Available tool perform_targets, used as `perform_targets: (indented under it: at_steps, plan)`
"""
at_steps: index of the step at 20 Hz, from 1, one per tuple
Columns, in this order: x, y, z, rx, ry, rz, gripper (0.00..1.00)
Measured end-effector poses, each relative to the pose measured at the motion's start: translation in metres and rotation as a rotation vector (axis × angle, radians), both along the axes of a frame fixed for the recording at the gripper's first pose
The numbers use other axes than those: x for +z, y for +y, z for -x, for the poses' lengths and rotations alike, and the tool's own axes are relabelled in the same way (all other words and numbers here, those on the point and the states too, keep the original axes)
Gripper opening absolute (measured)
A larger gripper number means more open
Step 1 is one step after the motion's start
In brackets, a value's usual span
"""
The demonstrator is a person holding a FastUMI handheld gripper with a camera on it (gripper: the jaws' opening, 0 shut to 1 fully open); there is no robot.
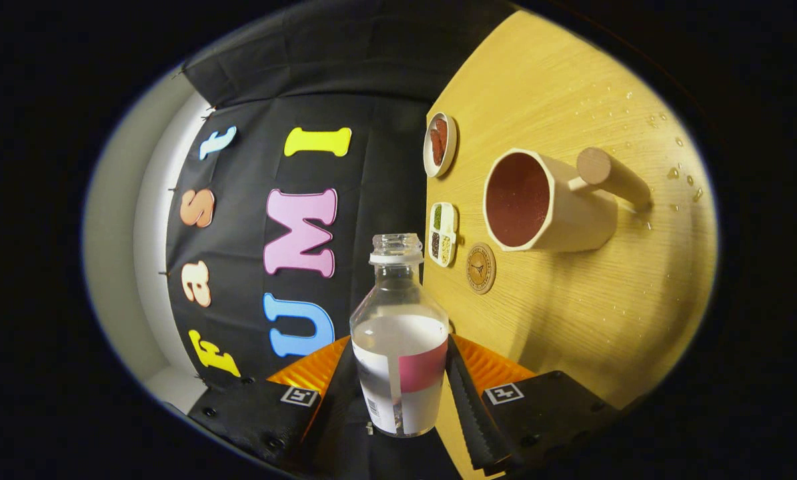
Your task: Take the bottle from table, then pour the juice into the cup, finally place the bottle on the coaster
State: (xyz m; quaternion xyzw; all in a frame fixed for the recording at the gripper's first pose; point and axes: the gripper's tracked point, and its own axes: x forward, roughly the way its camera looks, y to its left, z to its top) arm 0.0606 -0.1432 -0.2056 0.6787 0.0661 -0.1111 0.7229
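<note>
From my gripper's camera: my gripper is clamped on the bottle, both fingers pressing its labelled sides, and the whole scene stands rolled on its side, so the wooden table rises like a wall beside the bottle. The bottle is uncapped, its open neck pointing ahead, with clear liquid filling the lower body up to about the label's upper edge. Beyond the neck and off to the table side stands the cup, pale outside, dark red within, with a wooden peg handle. Between the bottle's neck and the cup lies the round coaster, bare. Just past it sits a small divided dish, and further on a round dish of reddish contents. Water droplets speckle the wood beyond the cup.
</note>
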Motion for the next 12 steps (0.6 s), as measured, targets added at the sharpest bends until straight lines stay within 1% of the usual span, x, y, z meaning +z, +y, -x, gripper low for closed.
perform_targets:
  at_steps: [3, 7, 12]
  plan:
    - [-0.001, -0.007, 0.0, -0.035, 0.001, -0.051, 0.75]
    - [-0.002, -0.011, -0.003, -0.047, 0.013, -0.092, 0.75]
    - [-0.005, -0.014, -0.004, -0.067, 0.016, -0.174, 0.75]
